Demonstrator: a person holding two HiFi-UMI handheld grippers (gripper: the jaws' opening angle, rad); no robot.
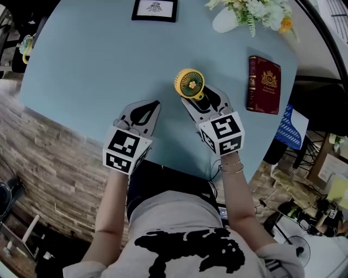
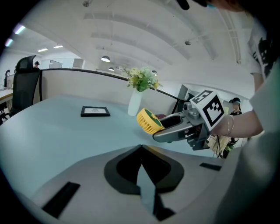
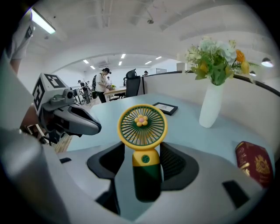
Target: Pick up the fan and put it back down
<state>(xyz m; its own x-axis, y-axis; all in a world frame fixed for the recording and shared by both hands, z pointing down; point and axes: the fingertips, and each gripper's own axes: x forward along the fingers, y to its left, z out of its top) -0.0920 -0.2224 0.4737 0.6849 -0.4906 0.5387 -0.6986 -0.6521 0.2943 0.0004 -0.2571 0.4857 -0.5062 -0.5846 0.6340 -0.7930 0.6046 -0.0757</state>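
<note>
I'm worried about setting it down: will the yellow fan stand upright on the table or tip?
Probably tips easily: the fan has a wide round head over a narrow handle. It looks like light, stiff plastic, so the right gripper should hold it without flexing.

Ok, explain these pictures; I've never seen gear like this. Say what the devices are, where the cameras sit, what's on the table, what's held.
A person carries two hand-held grippers. One picture comes from a camera on the person's head, looking down; the other two cameras ride on the grippers, looking along their jaws. On the pale blue table are a framed picture, a white vase of flowers and a dark red book. The right gripper clamps a yellow fan by its green handle; the left gripper is shut and empty.
</note>
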